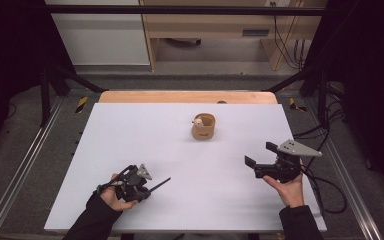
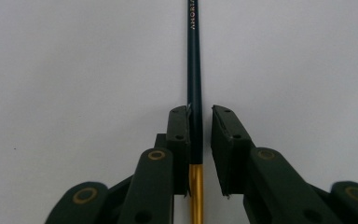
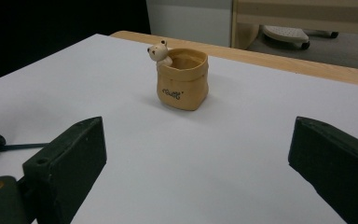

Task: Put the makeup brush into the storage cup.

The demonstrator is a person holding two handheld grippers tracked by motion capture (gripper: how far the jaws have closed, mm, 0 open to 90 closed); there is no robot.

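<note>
Dark green, with a gold band near its lower end, the pencil (image 2: pixel 194 70) runs straight up between the left fingers (image 2: pixel 199 140) in the left gripper view. It lies against the left-hand pad, while a thin gap shows between it and the right-hand pad, so whether both pads press on it cannot be told from this view. These fingers stand nearly together, with the pencil's width and little more between them. In the high view the left gripper (image 1: pixel 130 184) sits low over the white bench (image 1: pixel 130 130), held in the person's left hand (image 1: pixel 111 195), and the pencil (image 1: pixel 160 183) pokes out past its fingertips toward the middle of the bench.

The right gripper (image 1: pixel 256 162) is held in the right hand (image 1: pixel 289 189) at the other side of the bench, well apart from the left one. Its fingers (image 3: pixel 74 163) are spread wide and have hold of nothing. Ahead of them, roughly midway between the two, stands a small tan pot (image 3: pixel 182 78) shaped like a sack, upright, with a little bear figure (image 3: pixel 158 52) at its rim. In the high view the pot (image 1: pixel 203 126) stands beyond both grippers, nearer the right fingers than the left.
</note>
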